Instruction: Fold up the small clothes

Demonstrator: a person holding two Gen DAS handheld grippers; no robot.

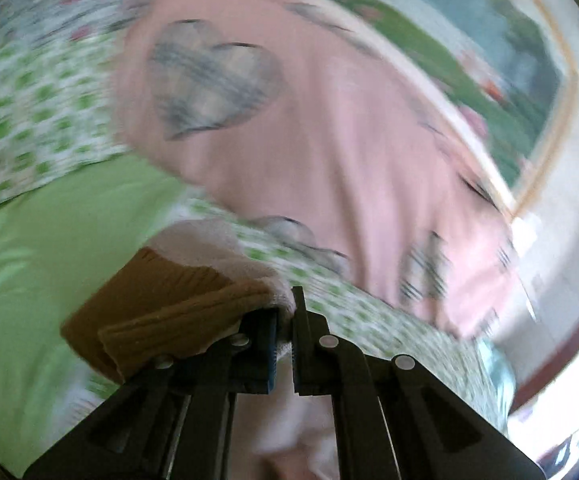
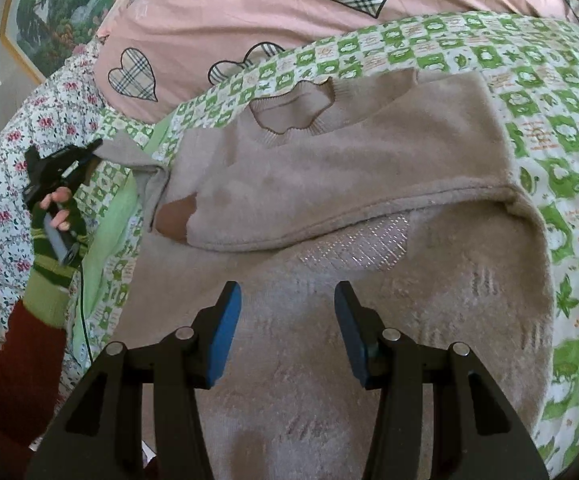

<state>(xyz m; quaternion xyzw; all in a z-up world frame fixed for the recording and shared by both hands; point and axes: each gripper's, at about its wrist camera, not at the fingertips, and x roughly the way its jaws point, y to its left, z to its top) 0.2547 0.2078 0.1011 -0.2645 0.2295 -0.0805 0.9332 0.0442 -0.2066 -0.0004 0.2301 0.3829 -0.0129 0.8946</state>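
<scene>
text: none legible | sheet (image 2: 549,128): small orange lettering in the white squares, too small and blurred to read | quilt (image 2: 249,20): plaid hearts only, no words | left wrist view: motion-blurred, nothing readable

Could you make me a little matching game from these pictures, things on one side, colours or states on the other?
Things:
1. sweater
2. pillow
3. left gripper
4. right gripper

States:
A. pink, with checked hearts
B. open, nothing between its blue pads
C. beige, spread on the green-checked blanket
D. shut on the sweater's sleeve

Pairs: 1-C, 2-A, 3-D, 4-B
</scene>
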